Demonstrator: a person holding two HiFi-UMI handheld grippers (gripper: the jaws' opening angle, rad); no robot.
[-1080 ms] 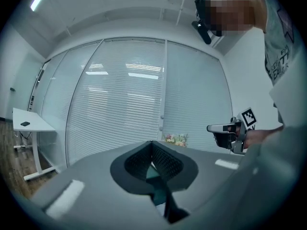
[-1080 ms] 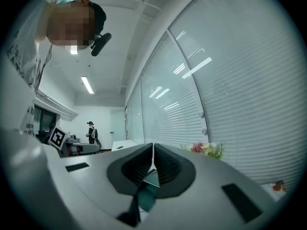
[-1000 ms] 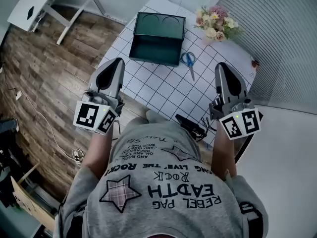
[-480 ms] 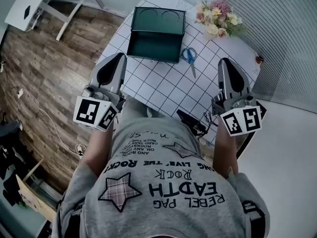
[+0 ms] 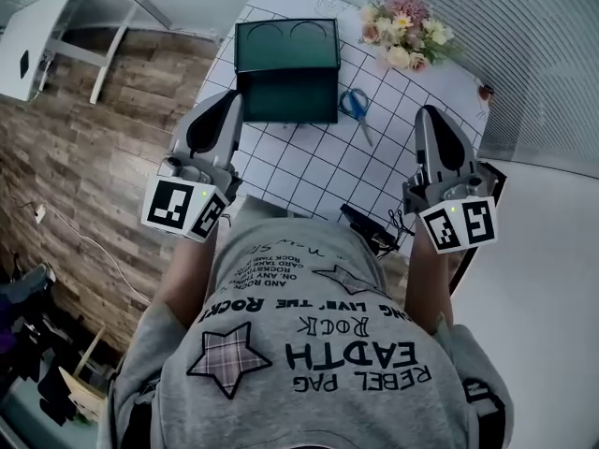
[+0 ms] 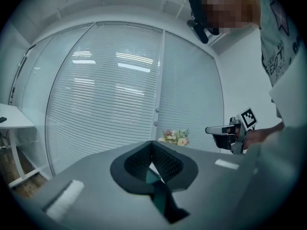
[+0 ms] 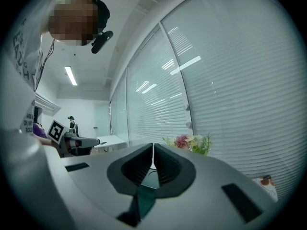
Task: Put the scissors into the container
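Note:
The scissors [image 5: 356, 110], blue-handled, lie flat on the white grid-patterned table [image 5: 309, 171], just right of the dark green container [image 5: 285, 68], whose lid stands open at the far side. My left gripper [image 5: 229, 101] hovers by the container's near left corner, shut and empty. My right gripper [image 5: 429, 112] is held over the table's right edge, right of the scissors and apart from them, also shut and empty. In the left gripper view the jaws [image 6: 152, 143] meet; in the right gripper view the jaws [image 7: 153, 145] meet too. Neither gripper view shows the scissors.
A bunch of flowers [image 5: 402, 36] stands at the table's far right corner. A black device with cables [image 5: 370, 232] lies at the near edge by the person's body. Wooden floor and a white desk [image 5: 37, 36] lie to the left; blinds [image 5: 524, 45] to the right.
Both grippers have moved forward toward the table; the left one has come nearer the container's near left corner. Scissors and container have not been touched.

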